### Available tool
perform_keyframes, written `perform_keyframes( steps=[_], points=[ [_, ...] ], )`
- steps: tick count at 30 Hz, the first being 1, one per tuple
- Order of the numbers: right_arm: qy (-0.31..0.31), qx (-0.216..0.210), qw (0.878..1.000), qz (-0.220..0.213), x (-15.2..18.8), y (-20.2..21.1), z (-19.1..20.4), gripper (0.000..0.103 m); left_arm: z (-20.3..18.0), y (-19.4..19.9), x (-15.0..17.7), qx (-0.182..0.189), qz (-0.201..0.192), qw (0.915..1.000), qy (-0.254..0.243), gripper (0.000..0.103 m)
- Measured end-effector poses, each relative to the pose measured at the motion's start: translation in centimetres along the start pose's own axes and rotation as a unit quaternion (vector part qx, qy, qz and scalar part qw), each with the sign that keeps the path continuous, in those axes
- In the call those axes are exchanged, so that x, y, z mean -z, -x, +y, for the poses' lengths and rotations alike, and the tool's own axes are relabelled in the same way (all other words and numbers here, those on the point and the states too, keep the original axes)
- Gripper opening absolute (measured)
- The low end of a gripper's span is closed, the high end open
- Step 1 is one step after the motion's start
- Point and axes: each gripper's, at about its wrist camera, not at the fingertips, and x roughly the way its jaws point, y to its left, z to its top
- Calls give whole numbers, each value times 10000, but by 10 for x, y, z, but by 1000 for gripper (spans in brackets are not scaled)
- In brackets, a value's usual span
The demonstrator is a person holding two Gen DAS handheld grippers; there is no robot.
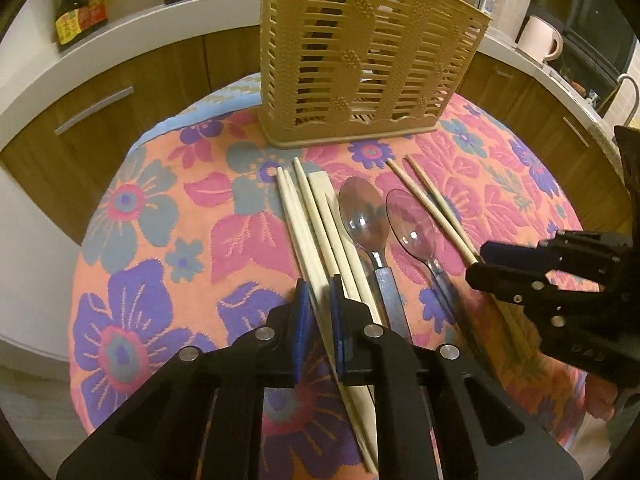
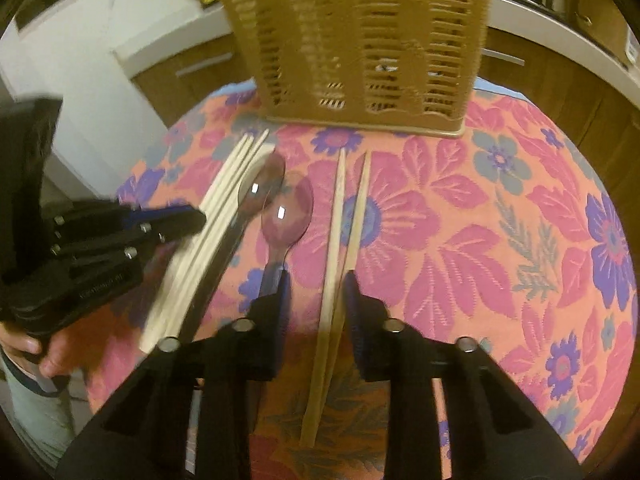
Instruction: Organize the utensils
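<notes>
A tan slatted utensil basket [image 1: 372, 60] [image 2: 360, 40] stands at the far side of the floral cloth [image 1: 160, 220]. In front of it lie a bundle of pale chopsticks [image 1: 304, 236] [image 2: 224, 200], two clear plastic spoons [image 1: 364, 216] [image 1: 412, 224] [image 2: 288, 216], and a thin pair of chopsticks [image 1: 436, 204] [image 2: 335, 216]. My left gripper [image 1: 321, 308] [image 2: 188, 220] is shut on the pale chopsticks near their near end. My right gripper [image 2: 318, 292] [image 1: 478, 264] straddles the thin pair. Its right pad is beside the right stick and its left pad stands apart from them.
The round table drops off on every side. Wooden cabinets under a white counter ring it. Sauce bottles [image 1: 80, 4] and a pale jug [image 1: 538, 38] stand on the counter. A person's hand [image 2: 36, 352] holds the left gripper at the table's left edge.
</notes>
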Motion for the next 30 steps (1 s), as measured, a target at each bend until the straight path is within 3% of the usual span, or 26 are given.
perform_keyframes(
  steps=[4,10,13,17,22,26,27,29,30],
  points=[
    [0,76,10000,-14,6,0,-3,0,6,4,3,128,-66,9997,204,4],
    [-289,25,9995,-129,14,7,-20,0,23,11,11,284,-152,9979,561,2],
    [-304,26,9993,-203,16,12,-25,0,39,17,17,614,-196,9940,878,2],
    [-304,-161,9992,-224,6,14,-25,2,64,13,25,1267,-36,9814,1441,3],
    [-247,-254,9994,19,-11,1,-23,3,74,15,32,1040,-49,9831,1509,4],
    [-313,-324,9988,194,-16,-8,-26,4,75,20,28,519,-121,9904,1274,6],
    [-331,-306,9987,216,-17,-9,-27,6,75,20,26,489,-107,9911,1231,10],
    [-399,-330,9984,228,-20,-9,-31,14,74,20,21,447,-99,9931,1082,33],
    [-459,-350,9981,219,-22,-8,-34,22,71,20,19,358,-113,9948,948,36]
  ],
)
